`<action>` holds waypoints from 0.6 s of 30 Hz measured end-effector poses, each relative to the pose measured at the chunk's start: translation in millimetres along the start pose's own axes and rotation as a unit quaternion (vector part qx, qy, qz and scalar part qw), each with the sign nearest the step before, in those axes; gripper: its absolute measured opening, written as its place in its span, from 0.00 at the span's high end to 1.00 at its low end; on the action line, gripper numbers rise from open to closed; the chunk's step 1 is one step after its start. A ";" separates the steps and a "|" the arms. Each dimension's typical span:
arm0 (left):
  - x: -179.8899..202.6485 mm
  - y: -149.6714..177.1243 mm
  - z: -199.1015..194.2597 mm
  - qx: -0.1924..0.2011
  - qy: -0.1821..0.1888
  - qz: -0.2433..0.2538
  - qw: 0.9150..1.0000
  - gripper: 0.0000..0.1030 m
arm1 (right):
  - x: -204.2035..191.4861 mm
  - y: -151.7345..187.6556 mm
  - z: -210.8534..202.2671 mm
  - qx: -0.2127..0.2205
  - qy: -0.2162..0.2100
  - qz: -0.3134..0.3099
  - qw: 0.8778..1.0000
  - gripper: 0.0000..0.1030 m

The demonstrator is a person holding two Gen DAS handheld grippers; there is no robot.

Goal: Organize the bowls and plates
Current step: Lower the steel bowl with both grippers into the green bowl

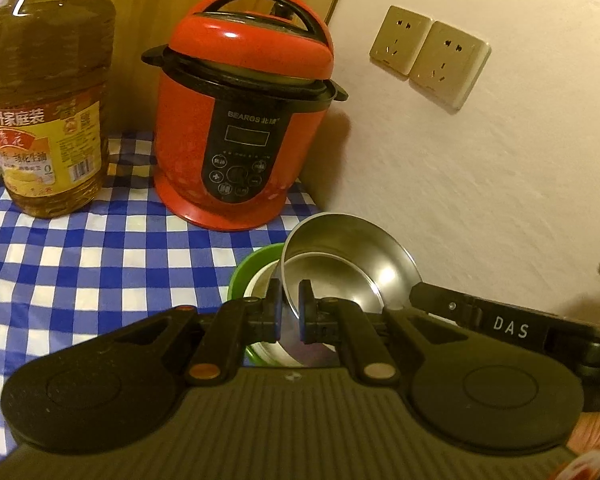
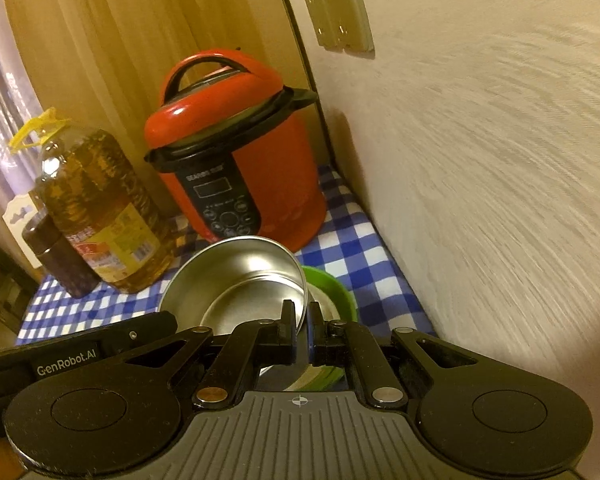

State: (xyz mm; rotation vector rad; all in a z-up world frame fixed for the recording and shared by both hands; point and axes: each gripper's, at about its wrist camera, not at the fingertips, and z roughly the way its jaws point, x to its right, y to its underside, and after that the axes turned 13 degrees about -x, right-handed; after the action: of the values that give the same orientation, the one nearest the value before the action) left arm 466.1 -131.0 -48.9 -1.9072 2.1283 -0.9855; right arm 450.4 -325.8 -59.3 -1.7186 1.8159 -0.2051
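A shiny steel bowl hangs tilted just above a green bowl with a pale inside, over the blue-checked tablecloth. My left gripper is shut on the steel bowl's near-left rim. My right gripper is shut on the steel bowl at its right rim; its black finger shows in the left wrist view. The green bowl sits under and to the right of the steel one in the right wrist view.
A red pressure cooker stands at the back by the wall corner. A large oil bottle stands to its left, with a dark jar beside it. The cream wall with two sockets runs close along the right.
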 end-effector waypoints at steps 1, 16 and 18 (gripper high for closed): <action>-0.9 -1.1 3.5 -0.001 -0.001 0.001 1.000 0.94 | 1.0 -0.7 3.0 0.000 0.001 -0.001 1.000 0.95; -7.0 5.3 38.9 -0.014 -0.019 0.021 1.000 0.94 | 8.5 2.6 42.8 -0.011 0.019 -0.025 0.999 0.95; -6.6 6.5 41.0 -0.015 -0.022 0.028 0.999 0.94 | 9.1 3.7 45.8 -0.013 0.021 -0.028 0.999 0.95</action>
State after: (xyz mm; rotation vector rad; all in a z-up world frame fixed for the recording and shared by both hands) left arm 482.2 -140.6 -86.6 -1.8541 2.1699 -0.8982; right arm 471.9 -320.2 -100.5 -1.7978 1.8094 -0.2429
